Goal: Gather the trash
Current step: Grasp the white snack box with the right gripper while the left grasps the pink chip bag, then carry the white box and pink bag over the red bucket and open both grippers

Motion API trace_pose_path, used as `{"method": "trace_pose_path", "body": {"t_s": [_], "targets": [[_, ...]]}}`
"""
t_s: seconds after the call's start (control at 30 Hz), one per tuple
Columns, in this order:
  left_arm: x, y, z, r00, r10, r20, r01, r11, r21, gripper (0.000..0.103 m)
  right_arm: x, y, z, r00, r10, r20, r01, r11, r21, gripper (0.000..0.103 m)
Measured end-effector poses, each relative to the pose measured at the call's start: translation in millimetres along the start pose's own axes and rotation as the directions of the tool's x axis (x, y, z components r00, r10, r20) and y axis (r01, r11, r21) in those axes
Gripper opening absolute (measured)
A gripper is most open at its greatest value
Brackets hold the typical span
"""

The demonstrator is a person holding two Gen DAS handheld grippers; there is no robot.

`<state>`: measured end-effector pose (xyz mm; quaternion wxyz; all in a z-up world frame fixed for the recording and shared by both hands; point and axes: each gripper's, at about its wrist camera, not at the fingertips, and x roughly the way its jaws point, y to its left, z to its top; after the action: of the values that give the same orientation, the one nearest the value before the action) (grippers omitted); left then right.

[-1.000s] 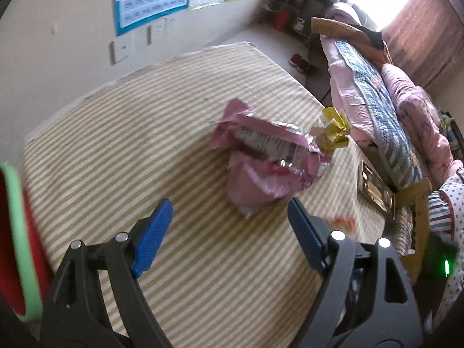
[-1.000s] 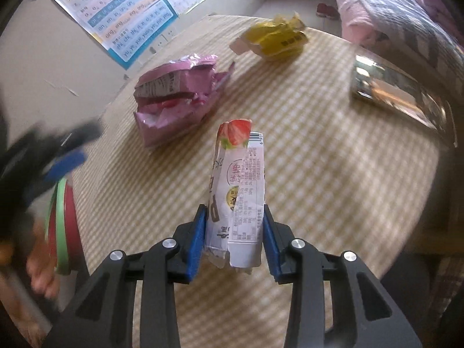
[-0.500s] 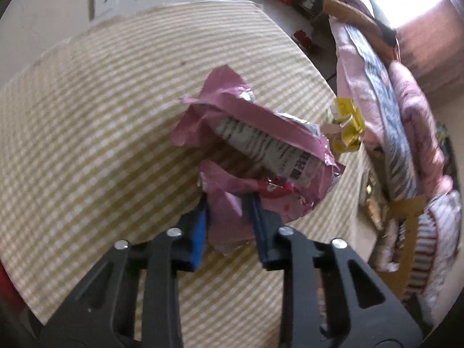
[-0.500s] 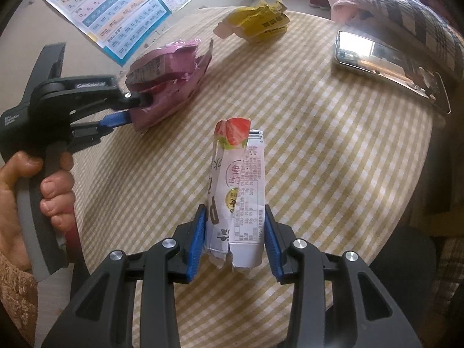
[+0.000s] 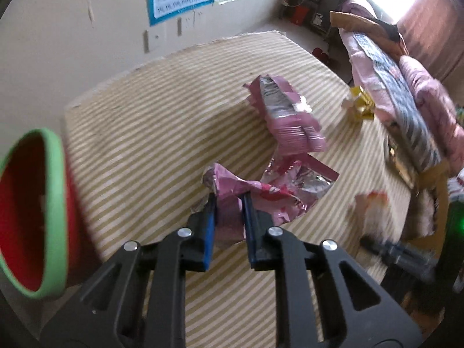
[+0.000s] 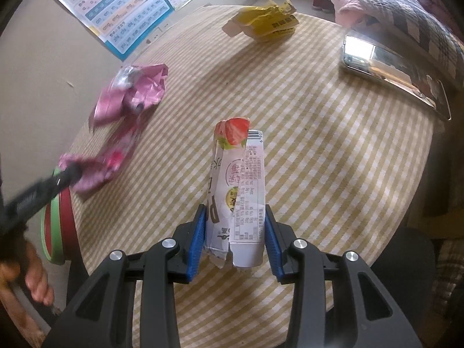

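Trash is sitting in both tools — the left tool (image 5: 227, 220) is pinching a crumpled pink wrapper (image 5: 261, 194), its jaws nearly together after just closing on it, and holding it near the table's (image 6: 333, 145) left edge beside a red bin with a green rim (image 5: 55, 211). The right tool (image 6: 233, 232) is gripping a white strawberry-printed packet (image 6: 239, 185), jaws partly apart. A yellow wrapper (image 6: 265, 21) is lying at the far edge — a shiny phone (image 6: 394, 69) by the right edge.

crumpled pink wrapper (image 5: 261, 194) lifted over the striped cloth, white strawberry carton (image 6: 236, 191) upright, yellow wrapper (image 6: 266, 21) lying beyond.
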<state>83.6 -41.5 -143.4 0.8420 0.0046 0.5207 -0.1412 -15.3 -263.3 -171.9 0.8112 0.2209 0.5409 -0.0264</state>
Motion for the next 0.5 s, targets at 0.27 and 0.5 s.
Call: {"method": "trace_pose_path", "body": {"t_s": [0.27,0.5], "targets": [[-11,5,-47,0.996,0.091,-0.012,-0.089,0.989,0.121,0.036,2,13,-2,1.0,-0.008,-0.007,0.007,0.999,-0.043,0.038],[-51,-12,-45,0.984,0.039,0.172,-0.073,0.978,0.196,0.065,3,16,-2,1.0,-0.013,-0.006,0.013,0.998,-0.057,0.038]]}}
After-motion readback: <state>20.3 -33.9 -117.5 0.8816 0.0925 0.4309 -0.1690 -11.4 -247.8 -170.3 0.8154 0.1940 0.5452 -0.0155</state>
